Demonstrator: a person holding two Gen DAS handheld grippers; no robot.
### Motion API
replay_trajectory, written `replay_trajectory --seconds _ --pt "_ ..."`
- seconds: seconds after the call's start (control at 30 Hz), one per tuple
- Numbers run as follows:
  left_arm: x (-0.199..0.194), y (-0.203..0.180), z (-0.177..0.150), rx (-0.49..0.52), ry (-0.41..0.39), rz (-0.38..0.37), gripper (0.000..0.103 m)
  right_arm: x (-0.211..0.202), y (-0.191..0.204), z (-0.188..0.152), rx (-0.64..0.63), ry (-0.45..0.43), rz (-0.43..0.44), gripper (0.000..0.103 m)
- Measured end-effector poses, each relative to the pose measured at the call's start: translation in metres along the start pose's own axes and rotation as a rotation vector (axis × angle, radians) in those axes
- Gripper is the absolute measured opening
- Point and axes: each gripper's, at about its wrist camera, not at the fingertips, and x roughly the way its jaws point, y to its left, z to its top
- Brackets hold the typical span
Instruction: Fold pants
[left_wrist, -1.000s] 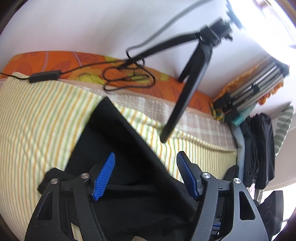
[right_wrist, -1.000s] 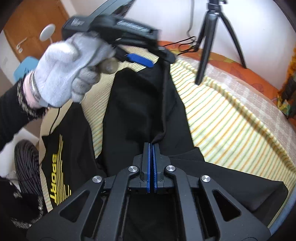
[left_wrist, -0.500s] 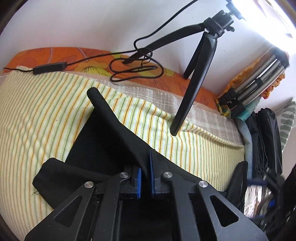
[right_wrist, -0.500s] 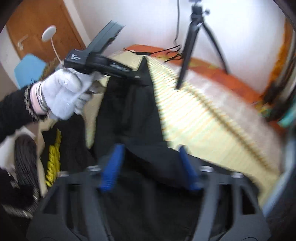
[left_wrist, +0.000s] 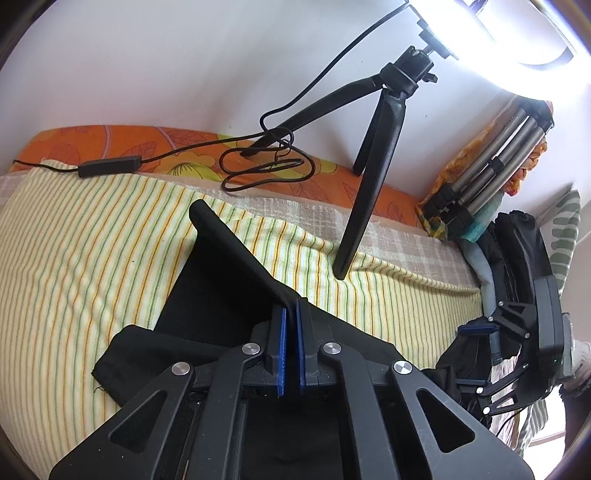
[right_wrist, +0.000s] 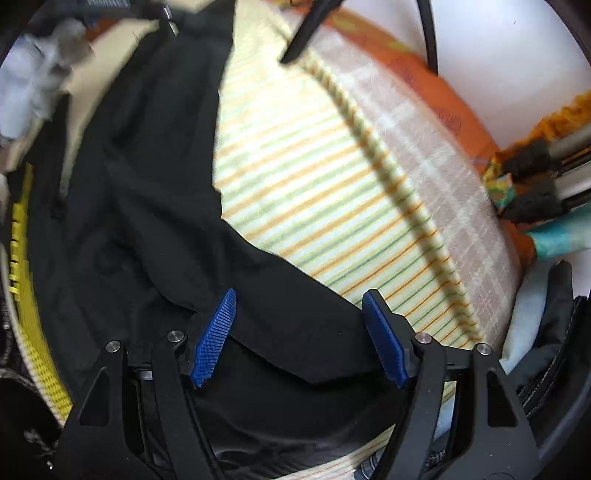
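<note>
Black pants (left_wrist: 221, 280) lie spread on a bed with a yellow striped sheet (left_wrist: 74, 266). My left gripper (left_wrist: 290, 347) is shut on a raised fold of the pants, which runs as a taut ridge away from the blue pads. In the right wrist view the pants (right_wrist: 155, 206) stretch from the top left down under my right gripper (right_wrist: 299, 336). It points down at the cloth and stands open, with black fabric lying between and below its blue fingers (right_wrist: 216, 336). The right gripper (left_wrist: 480, 350) also shows at the right edge of the left wrist view.
A black tripod (left_wrist: 373, 162) with a ring light stands on the bed near the wall, its cable (left_wrist: 266, 162) looped on the orange mattress cover (left_wrist: 110, 140). Folded tripod legs (left_wrist: 495, 162) and dark bags (left_wrist: 517, 258) sit at the right. A gloved hand (right_wrist: 33, 85) is at the top left.
My left gripper went from open to shut on a fold of the pants and lifted it into a ridge. My right gripper let go of the pants, opened, tilted down and shifted along the bed.
</note>
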Motion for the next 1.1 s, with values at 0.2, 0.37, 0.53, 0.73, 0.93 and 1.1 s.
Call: replay_trajectory --seconds 0.2,0.37,0.53,0.73,0.93,1.1 --pt "-0.006 0.003 0.0 -0.007 -0.023 -0.015 0.001 -0.013 0.001 -0.013 0.022 -0.047 0.025 0.008" --pt "-0.012 0.004 -0.002 -0.017 -0.046 -0.035 0.001 -0.044 0.017 -0.038 0.029 -0.135 -0.009 0.005" --pt "-0.01 0.01 -0.003 -0.058 -0.036 -0.051 0.001 -0.066 0.041 -0.056 0.036 -0.19 -0.004 0.005" --pt "-0.004 0.02 -0.003 -0.125 -0.031 -0.057 0.003 -0.067 0.076 -0.064 0.005 -0.185 0.001 0.004" --pt "0.009 0.023 0.004 -0.167 0.022 -0.062 0.041 -0.067 0.085 -0.071 0.009 -0.183 0.017 0.004" --pt "0.03 0.024 0.009 -0.187 0.049 -0.019 0.036 -0.062 0.088 -0.072 0.004 -0.184 0.021 0.004"
